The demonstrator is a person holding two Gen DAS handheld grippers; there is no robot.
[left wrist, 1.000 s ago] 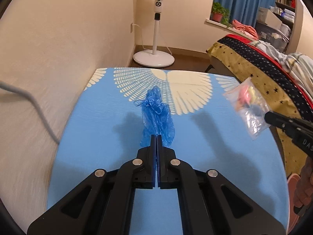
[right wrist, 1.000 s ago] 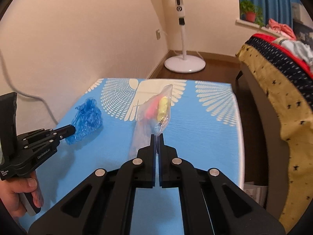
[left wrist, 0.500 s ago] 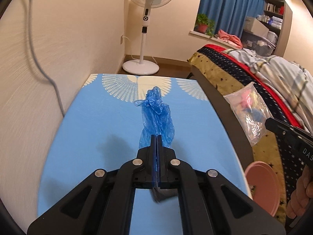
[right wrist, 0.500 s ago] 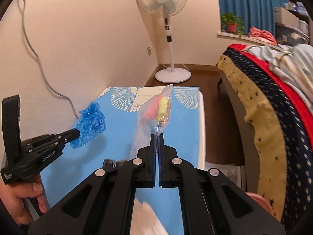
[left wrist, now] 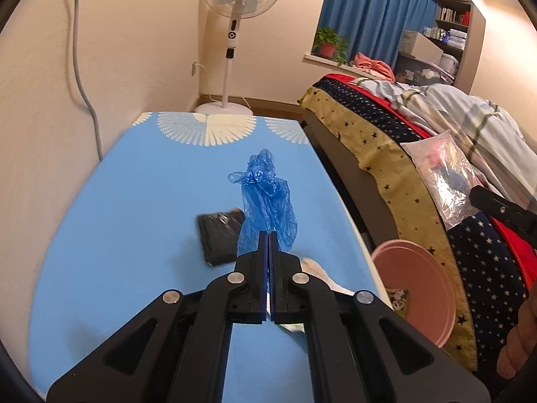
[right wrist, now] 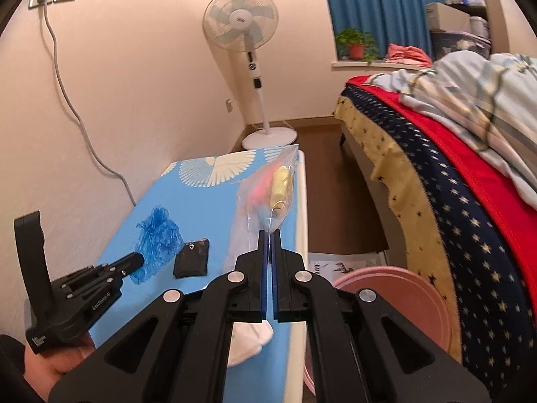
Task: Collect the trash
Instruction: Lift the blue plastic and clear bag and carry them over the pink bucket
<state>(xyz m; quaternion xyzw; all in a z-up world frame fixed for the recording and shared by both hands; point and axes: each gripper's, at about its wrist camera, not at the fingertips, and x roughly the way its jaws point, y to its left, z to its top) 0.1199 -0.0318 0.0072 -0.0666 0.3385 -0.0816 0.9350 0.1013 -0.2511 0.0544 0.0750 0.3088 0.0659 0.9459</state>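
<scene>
Left gripper [left wrist: 268,235]: black jaws pressed together on a crumpled, thin blue plastic bag [left wrist: 266,198], translucent and wrinkled. Bag stands at frame centre, long axis running up from the jaws, knotted end topmost.

Right gripper [right wrist: 269,235]: jaws clamped on a clear, glossy plastic bag [right wrist: 268,191] with pink and yellow contents. Centre of the right-wrist view; long axis up and slightly right, away from the jaws.

Under both: blue table cover [left wrist: 134,201], smooth, with white fan print at the far end. A flat black rectangular pouch [right wrist: 192,258] lies on it. Round pink bin [left wrist: 416,288], lower right, beside the table edge.
</scene>
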